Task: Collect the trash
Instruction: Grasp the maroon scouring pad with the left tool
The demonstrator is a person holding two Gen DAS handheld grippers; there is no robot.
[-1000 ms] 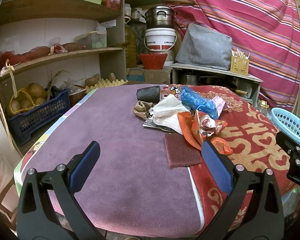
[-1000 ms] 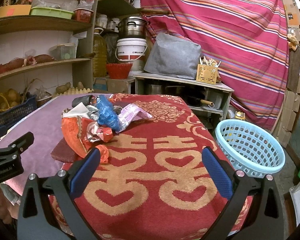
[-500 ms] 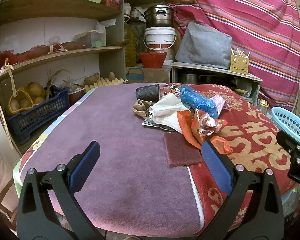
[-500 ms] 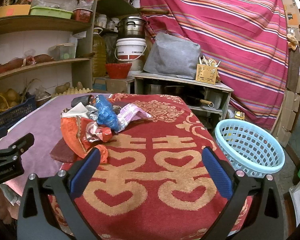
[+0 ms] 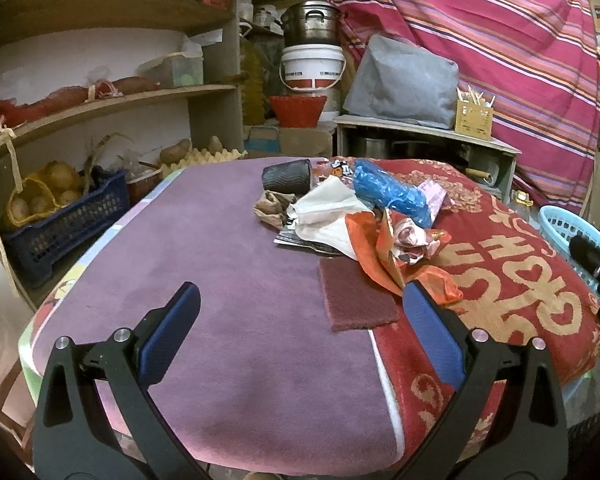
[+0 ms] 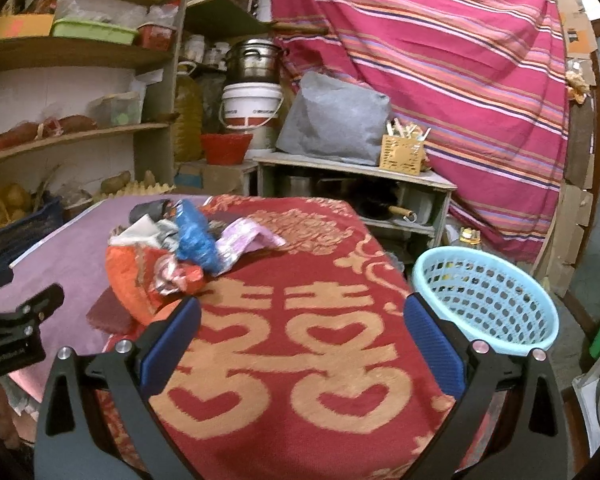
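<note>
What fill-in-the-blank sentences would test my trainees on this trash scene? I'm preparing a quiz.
1. Both the left gripper and the right gripper are ____.
2. The basket beside the table is light ____.
3. The basket holds ____ trash.
4. The trash pile lies ____ the table.

Missing words: open; blue; no; on

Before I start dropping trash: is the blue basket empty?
Looks empty: the basket shows only its bare perforated wall; its bottom is partly hidden by the near rim.

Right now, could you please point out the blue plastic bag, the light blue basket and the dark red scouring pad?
blue plastic bag [image 5: 392,192]: left wrist view, middle.
light blue basket [image 6: 546,334]: right wrist view, near rim.
dark red scouring pad [image 5: 356,300]: left wrist view, centre.
</note>
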